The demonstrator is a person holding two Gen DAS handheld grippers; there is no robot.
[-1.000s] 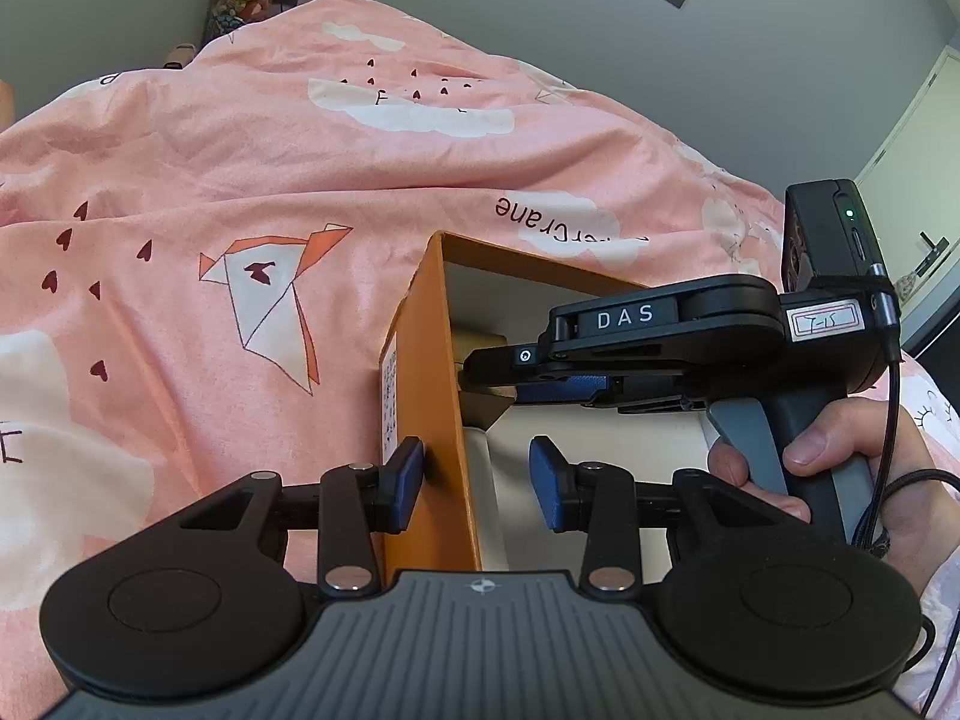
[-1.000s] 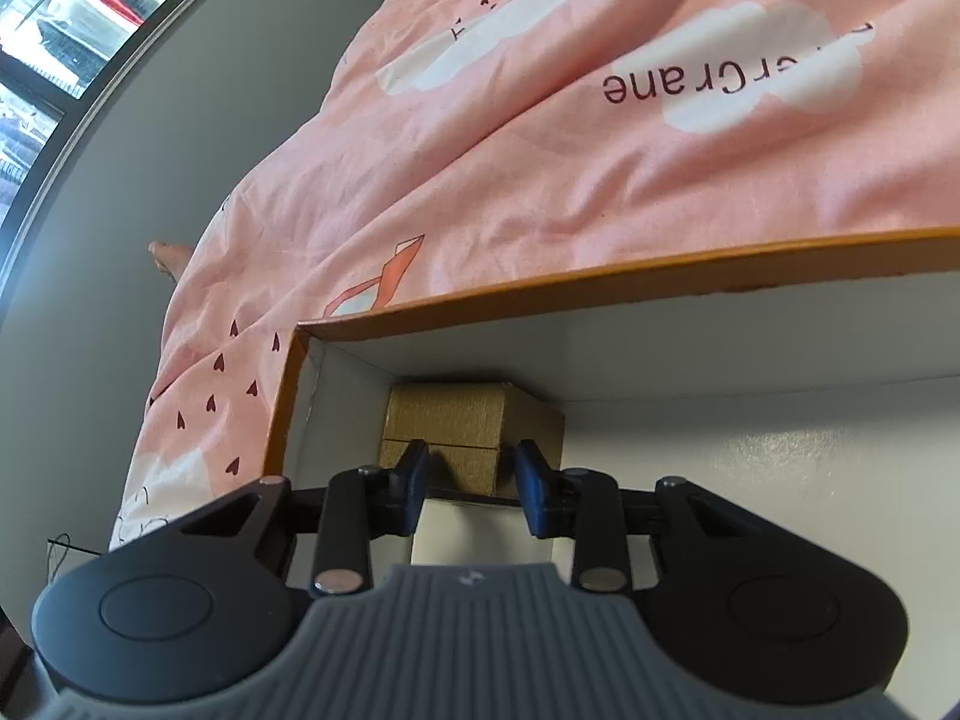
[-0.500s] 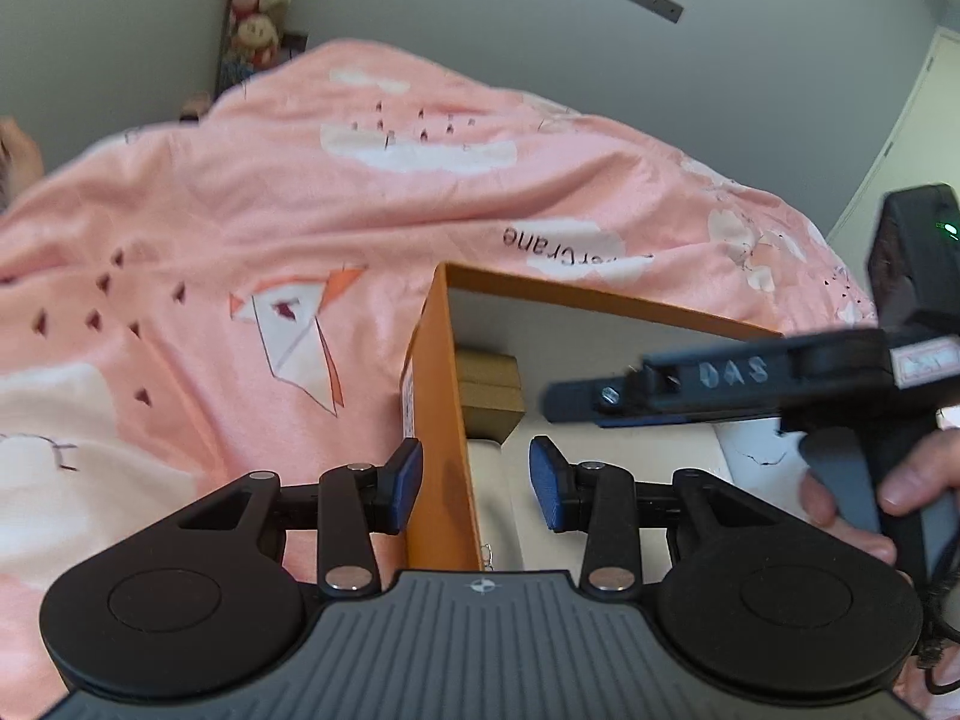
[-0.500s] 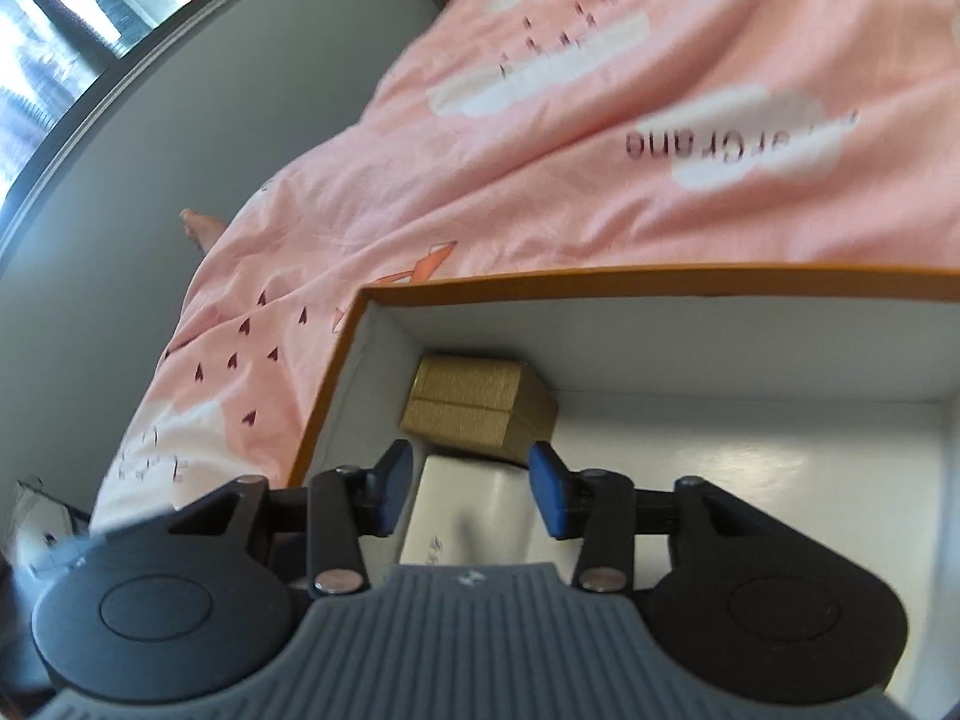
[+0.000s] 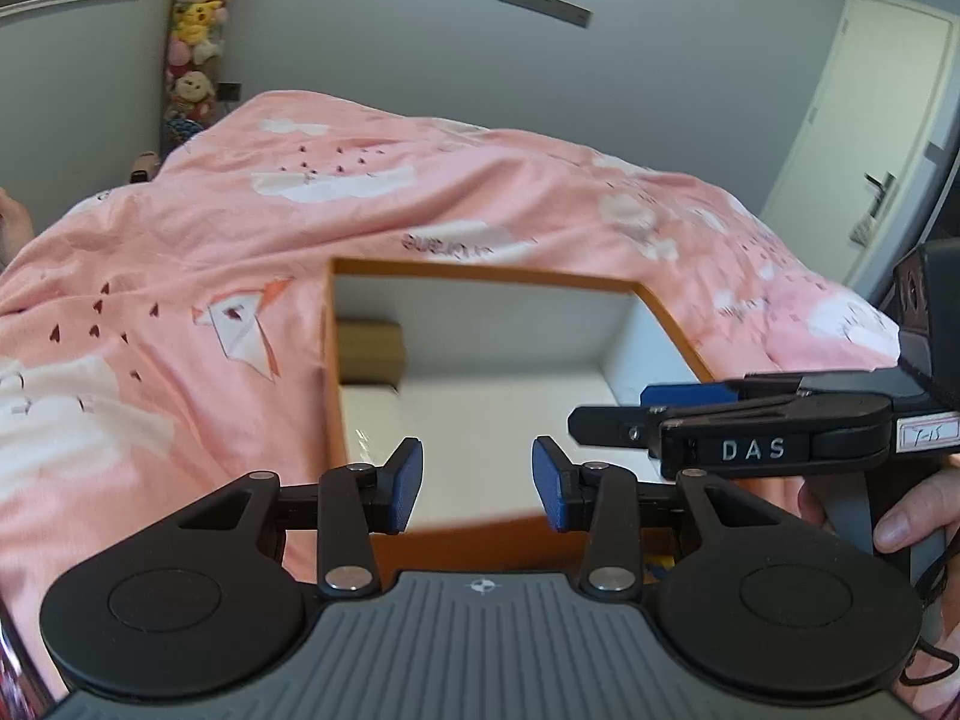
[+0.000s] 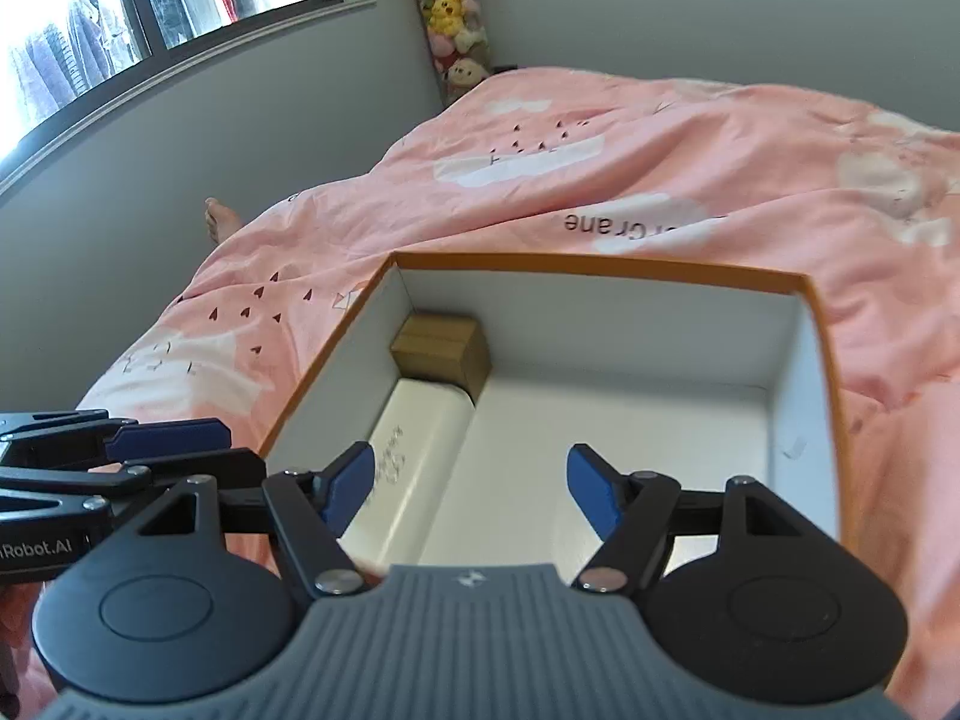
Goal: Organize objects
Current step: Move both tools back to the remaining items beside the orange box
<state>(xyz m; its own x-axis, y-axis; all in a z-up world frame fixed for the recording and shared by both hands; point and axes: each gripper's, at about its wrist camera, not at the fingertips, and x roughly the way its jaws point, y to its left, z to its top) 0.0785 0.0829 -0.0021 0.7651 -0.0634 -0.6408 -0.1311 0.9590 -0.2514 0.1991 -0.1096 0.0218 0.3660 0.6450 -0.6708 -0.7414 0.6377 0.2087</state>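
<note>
Both grippers above the orange box [image 6: 600,273], nothing held

The white case [image 6: 420,456] and brown carton [image 6: 441,345] lie inside along its left wall; the right gripper [image 6: 471,489] has just been opening and stands spread, the left gripper [image 5: 477,483] apart, both empty; next I judge fetching another object

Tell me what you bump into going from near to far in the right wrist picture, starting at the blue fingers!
Right gripper, jaws open with nothing between them → white box lying in the orange box → small brown box in the corner → pink bedcover → pile of soft toys by the wall.
</note>
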